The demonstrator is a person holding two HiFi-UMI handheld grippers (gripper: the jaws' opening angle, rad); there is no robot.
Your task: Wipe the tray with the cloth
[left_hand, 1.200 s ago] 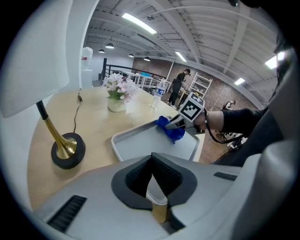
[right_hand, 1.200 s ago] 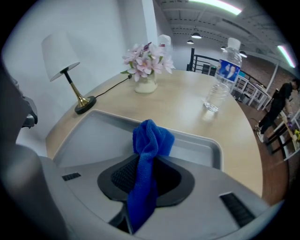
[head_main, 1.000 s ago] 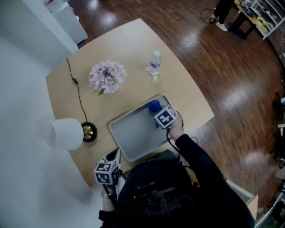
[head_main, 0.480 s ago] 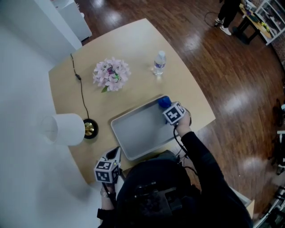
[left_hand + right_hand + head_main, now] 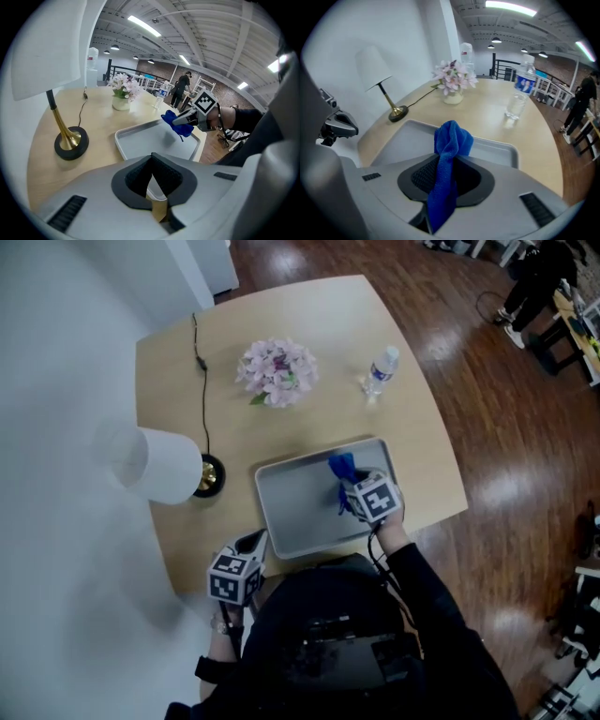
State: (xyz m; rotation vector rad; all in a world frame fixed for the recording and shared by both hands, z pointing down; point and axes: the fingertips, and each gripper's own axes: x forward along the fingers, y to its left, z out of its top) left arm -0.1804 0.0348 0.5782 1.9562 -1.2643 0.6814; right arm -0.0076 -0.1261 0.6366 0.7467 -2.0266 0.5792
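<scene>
Cloth (image 5: 341, 468) hangs bunched from the right claw (image 5: 344, 486), whose jaws are clenched on it. It is over the right half of the tray (image 5: 291, 512) and looks clear of the tray's floor. The tray lies at the counter's (image 5: 328, 343) near edge. The left claw (image 5: 253, 545) is closed with nothing seen between its tips, just beside the tray's near-left corner. The tray shows no dirt or streaks, so how much has been wiped cannot be judged. With the cloth off the surface, more strokes likely remain.

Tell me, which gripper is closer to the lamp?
Left. The left gripper is below the lamp in the head view; the right gripper, holding the cloth, is across the tray from it.
</scene>
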